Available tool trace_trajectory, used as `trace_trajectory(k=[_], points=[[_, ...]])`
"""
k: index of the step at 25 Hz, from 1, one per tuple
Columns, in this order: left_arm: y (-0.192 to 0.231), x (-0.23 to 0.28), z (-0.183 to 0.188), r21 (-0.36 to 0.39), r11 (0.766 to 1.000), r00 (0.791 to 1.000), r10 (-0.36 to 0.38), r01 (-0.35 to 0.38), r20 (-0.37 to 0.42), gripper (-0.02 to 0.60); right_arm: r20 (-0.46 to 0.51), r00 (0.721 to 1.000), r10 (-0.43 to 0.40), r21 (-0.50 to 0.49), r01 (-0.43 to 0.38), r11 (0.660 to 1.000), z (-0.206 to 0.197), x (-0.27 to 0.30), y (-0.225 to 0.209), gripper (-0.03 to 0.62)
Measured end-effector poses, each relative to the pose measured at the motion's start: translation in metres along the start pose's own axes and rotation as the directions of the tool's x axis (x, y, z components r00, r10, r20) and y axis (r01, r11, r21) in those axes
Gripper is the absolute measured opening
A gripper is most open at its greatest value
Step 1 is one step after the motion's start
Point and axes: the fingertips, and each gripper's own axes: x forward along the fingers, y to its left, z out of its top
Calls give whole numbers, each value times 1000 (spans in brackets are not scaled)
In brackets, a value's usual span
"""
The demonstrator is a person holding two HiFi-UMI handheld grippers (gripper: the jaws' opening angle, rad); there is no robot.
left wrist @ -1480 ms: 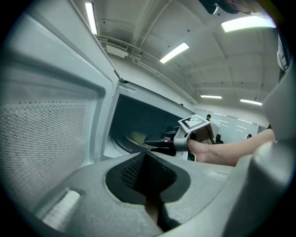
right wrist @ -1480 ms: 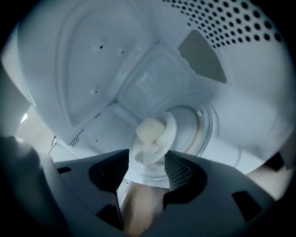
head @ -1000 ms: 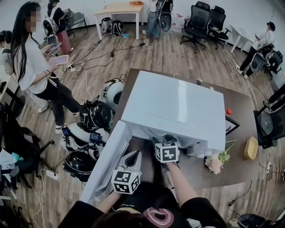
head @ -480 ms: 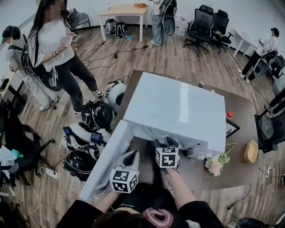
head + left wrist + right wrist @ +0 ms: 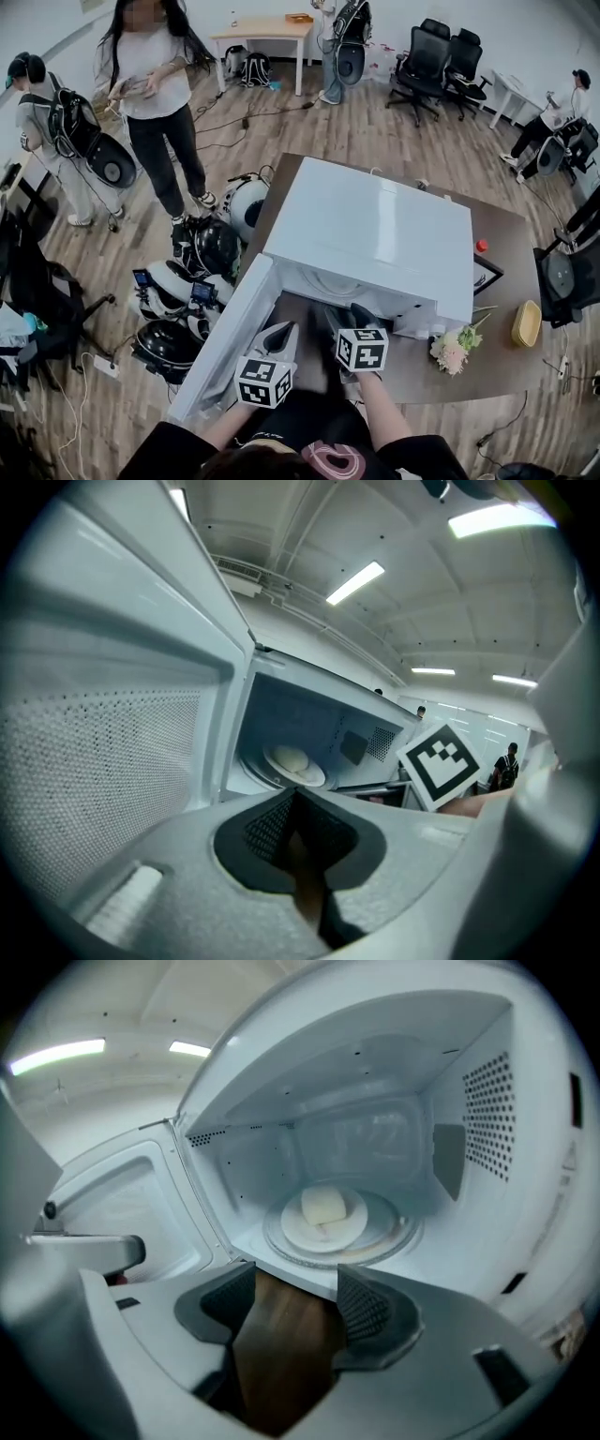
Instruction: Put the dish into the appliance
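Resting in one microwave [image 5: 375,225], one dish [image 5: 323,1219]

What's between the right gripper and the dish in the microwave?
Only the microwave's front lip and bare turntable rim; right gripper view shows it.

Black pink-printed top [image 5: 291,424]; grey left gripper [image 5: 280,329] and right gripper [image 5: 349,315], square-marked cubes [image 5: 264,382]
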Motion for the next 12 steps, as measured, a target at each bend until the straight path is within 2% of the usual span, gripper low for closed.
trace_trajectory(k=[5, 10, 12], points=[[-4, 0, -9, -12, 999, 999, -31, 31, -24, 9, 70, 997, 41, 82, -47, 996, -9, -33, 4, 256], [-15, 0, -17, 5, 997, 996, -78, 79, -47, 9, 126, 992, -18, 83, 7, 997, -15, -64, 5, 176], [-20, 0, -19, 18, 995, 994, -96, 97, -51, 9, 149, 987, -66, 57, 58, 997, -18, -74, 4, 130]])
